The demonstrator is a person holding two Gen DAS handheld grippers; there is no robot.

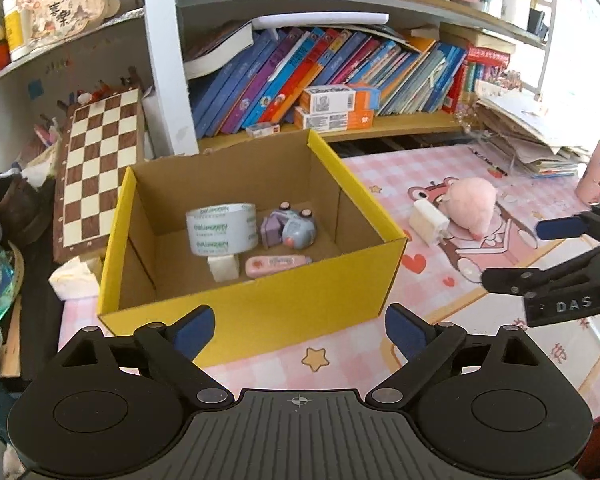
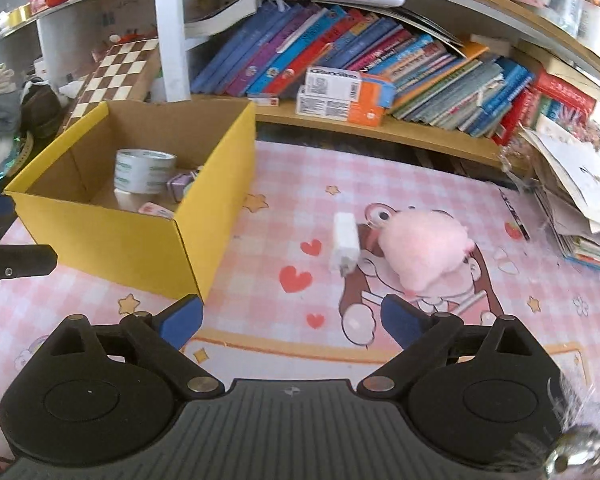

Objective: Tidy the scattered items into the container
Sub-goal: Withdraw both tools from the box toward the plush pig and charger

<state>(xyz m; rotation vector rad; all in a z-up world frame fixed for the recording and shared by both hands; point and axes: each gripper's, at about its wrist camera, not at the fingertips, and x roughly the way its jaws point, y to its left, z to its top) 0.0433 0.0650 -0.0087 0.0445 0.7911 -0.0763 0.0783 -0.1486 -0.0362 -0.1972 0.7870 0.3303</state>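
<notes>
The yellow cardboard box point(image 1: 256, 316) is sitting on the pink checked mat point(image 2: 284, 200), already holding a tape roll point(image 1: 222, 229) and small pieces. The fluffy pink plush toy point(image 2: 424, 248) and white plastic charger block point(image 2: 345, 245) are lying outside, touching. The right gripper point(image 2: 292, 320) and left gripper point(image 1: 300, 332) are both spread, empty. Next, the right one is probably needing to close around the charger.

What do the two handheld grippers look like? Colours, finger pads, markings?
Both are matte black plastic. The left gripper and the right gripper each have two linked fingers with blue pads, silver pivot pins, round side discs and a ribbed grey centre plate with a small crosshair mark. White "DAS" lettering shows on the right one's side.
</notes>
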